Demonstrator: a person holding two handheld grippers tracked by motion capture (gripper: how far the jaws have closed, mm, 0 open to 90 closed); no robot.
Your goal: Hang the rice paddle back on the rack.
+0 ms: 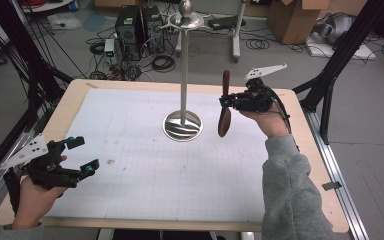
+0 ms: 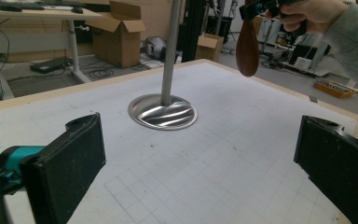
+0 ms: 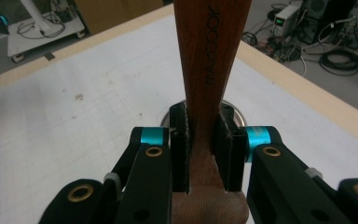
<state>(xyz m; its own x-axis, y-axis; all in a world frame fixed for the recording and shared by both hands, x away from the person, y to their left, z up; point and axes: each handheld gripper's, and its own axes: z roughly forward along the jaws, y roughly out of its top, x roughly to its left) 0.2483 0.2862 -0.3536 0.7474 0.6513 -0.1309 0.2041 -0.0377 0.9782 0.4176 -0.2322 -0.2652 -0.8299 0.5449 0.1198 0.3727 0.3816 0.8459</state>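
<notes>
A brown wooden spoon (image 1: 224,107) hangs upright above the mat, bowl end down, just right of the metal stand. My right gripper (image 1: 226,101) is shut on its handle; in the right gripper view the handle (image 3: 210,56) runs between the two black pads (image 3: 179,140). The spoon bowl (image 2: 247,46) also shows at the top of the left gripper view. The metal stand (image 1: 182,75) has a round base (image 1: 182,126), a tall pole and a hooked top. My left gripper (image 1: 82,155) hovers near the table's front left, open, nothing between its jaws.
A white gridded mat (image 1: 145,165) covers the wooden table (image 1: 70,97). A small dark spot (image 1: 111,161) marks the mat near the left gripper. Computers, cables and cardboard boxes (image 1: 295,17) sit on the floor beyond the table.
</notes>
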